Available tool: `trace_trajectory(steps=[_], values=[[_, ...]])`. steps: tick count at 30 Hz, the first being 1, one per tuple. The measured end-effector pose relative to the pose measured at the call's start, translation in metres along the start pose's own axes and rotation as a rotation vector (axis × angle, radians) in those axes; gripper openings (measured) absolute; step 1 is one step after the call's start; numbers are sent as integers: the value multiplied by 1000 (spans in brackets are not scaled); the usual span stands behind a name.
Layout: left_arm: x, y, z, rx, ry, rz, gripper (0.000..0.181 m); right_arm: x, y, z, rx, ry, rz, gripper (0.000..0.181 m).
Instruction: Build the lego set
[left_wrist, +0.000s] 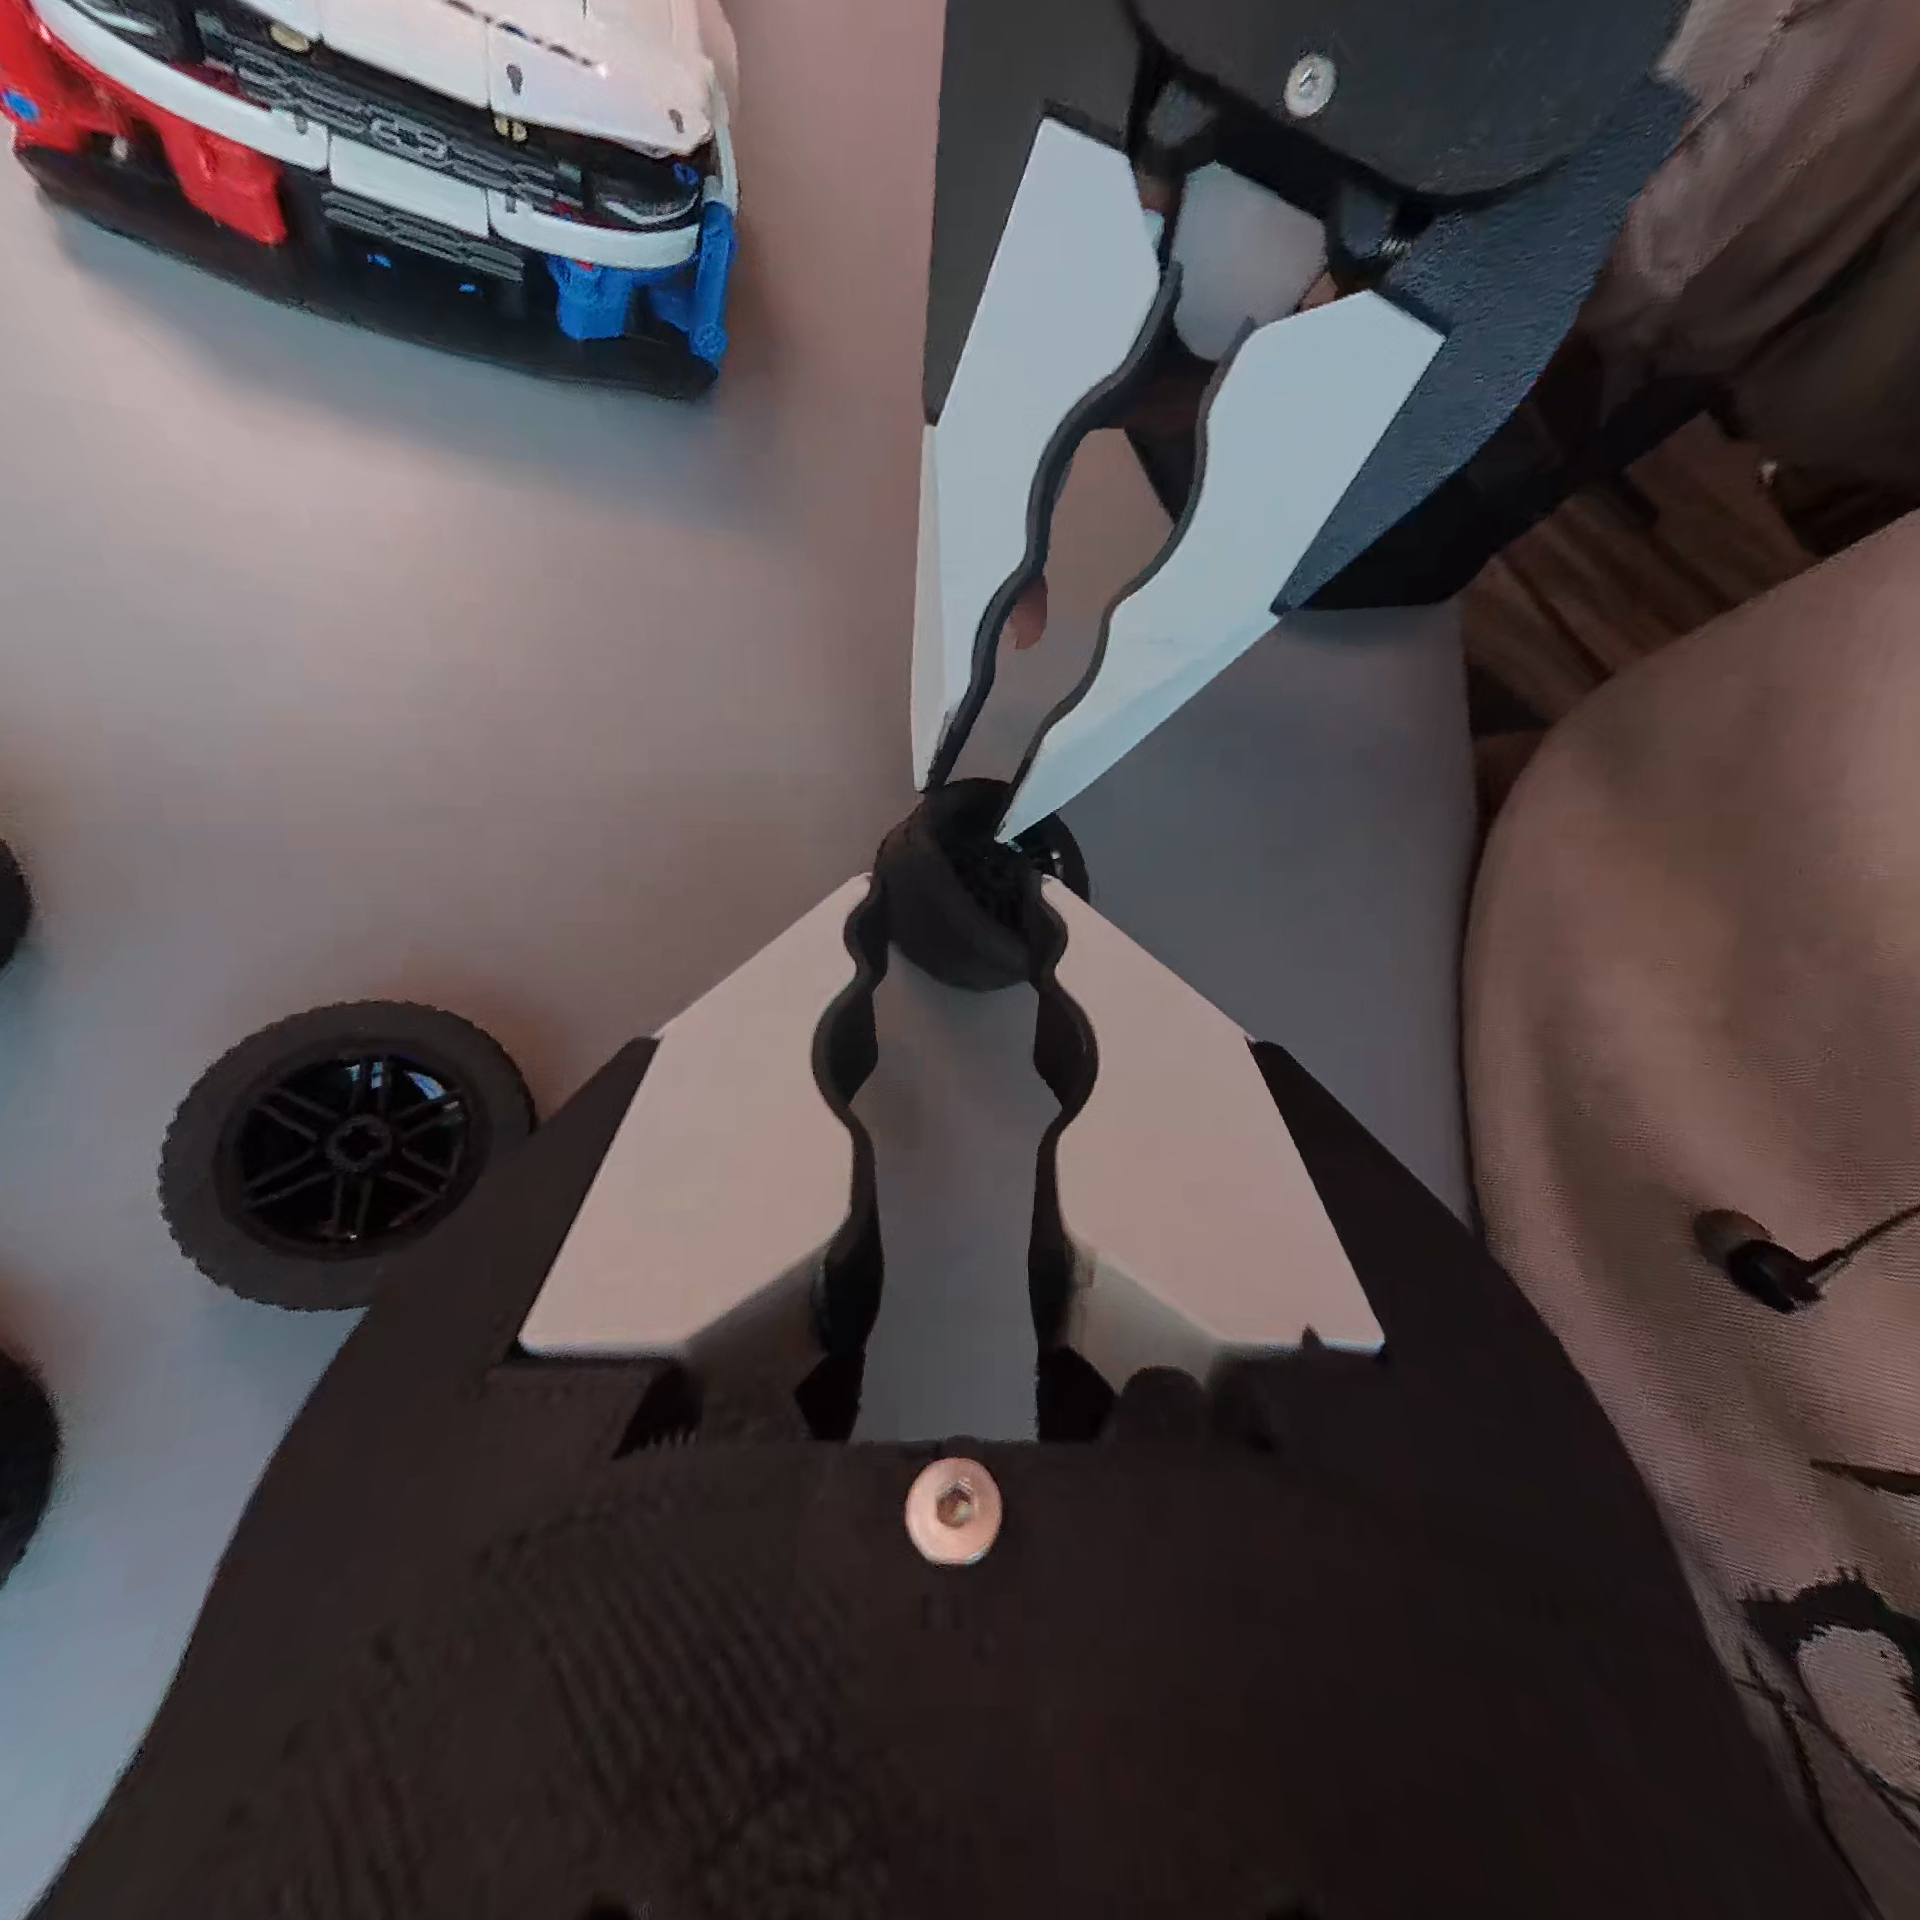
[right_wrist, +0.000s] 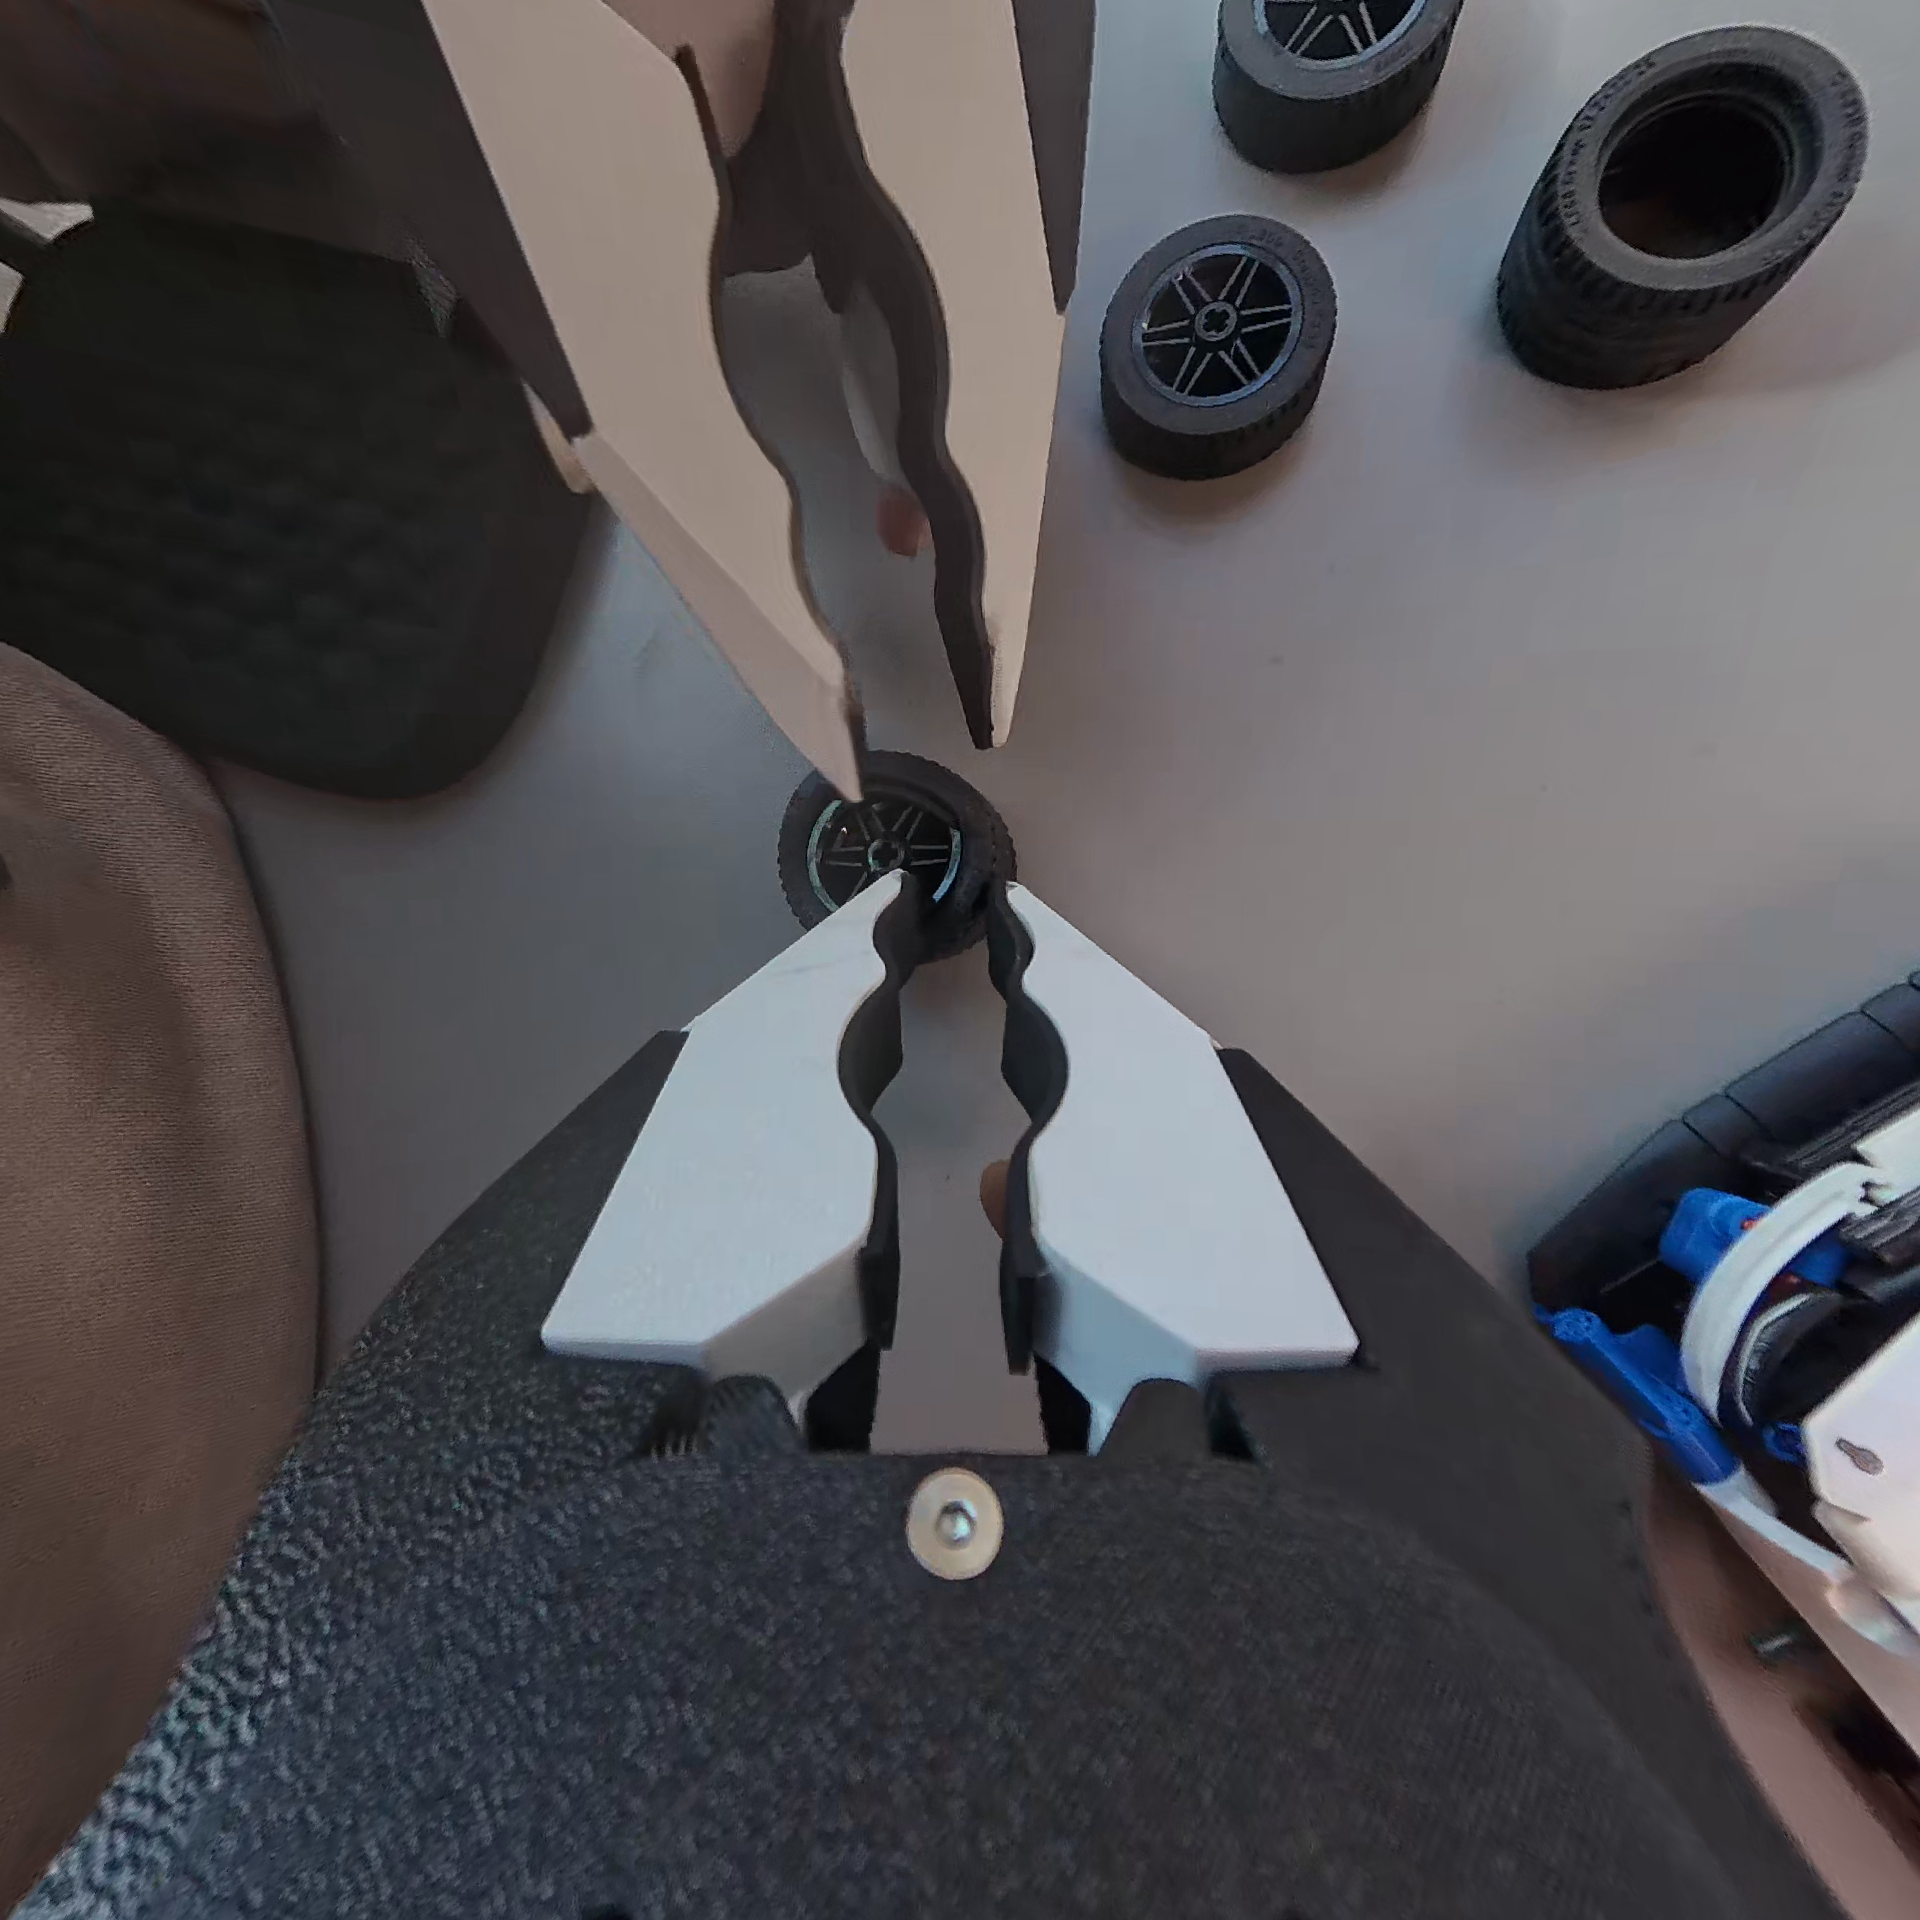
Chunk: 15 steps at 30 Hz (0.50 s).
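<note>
Left wrist view: the left hand-held gripper sits at six o'clock, its white fingers with wavy black pads clamped on a small black rubber tyre with a black spoked rim, held just above the pale grey table. The right hand-held gripper comes in from twelve o'clock, its tips pressed onto the same wheel. At eleven o'clock stands the white, red and blue brick-built car; at eight o'clock lies a finished black wheel with spoked rim.

Right wrist view: the right hand-held gripper is closed on the tyre's edge, one tip inside the rim and one outside. The wheel's spoked face shows here, which the other view hides. The left one's tips straddle the tyre from twelve o'clock. At one o'clock lie two more finished wheels and a bare black rubber tyre, unseen opposite; the car is at four o'clock.

The step in hand looks like seating the tyre on its rim; next, the wheel needs carrying to the car's axle.
</note>
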<state>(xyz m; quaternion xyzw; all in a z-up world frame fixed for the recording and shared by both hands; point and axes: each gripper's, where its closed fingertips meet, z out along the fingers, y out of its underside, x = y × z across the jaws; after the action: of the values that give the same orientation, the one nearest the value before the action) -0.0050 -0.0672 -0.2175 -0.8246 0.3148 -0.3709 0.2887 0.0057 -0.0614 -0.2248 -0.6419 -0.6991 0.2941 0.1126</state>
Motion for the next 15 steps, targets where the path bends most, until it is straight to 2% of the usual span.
trace_trajectory(steps=[4, 8, 15], values=[[-2, 4, 6, -91, -41, 18, 11, 0, -1, 1, 26, -17, -2, 14], [-4, 5, 6, -156, -79, 28, 9, 0, -2, 2, 38, -66, -13, 12], [-6, 5, 3, -175, -102, 47, 6, -2, 0, 1, 31, -62, -178, 9]])
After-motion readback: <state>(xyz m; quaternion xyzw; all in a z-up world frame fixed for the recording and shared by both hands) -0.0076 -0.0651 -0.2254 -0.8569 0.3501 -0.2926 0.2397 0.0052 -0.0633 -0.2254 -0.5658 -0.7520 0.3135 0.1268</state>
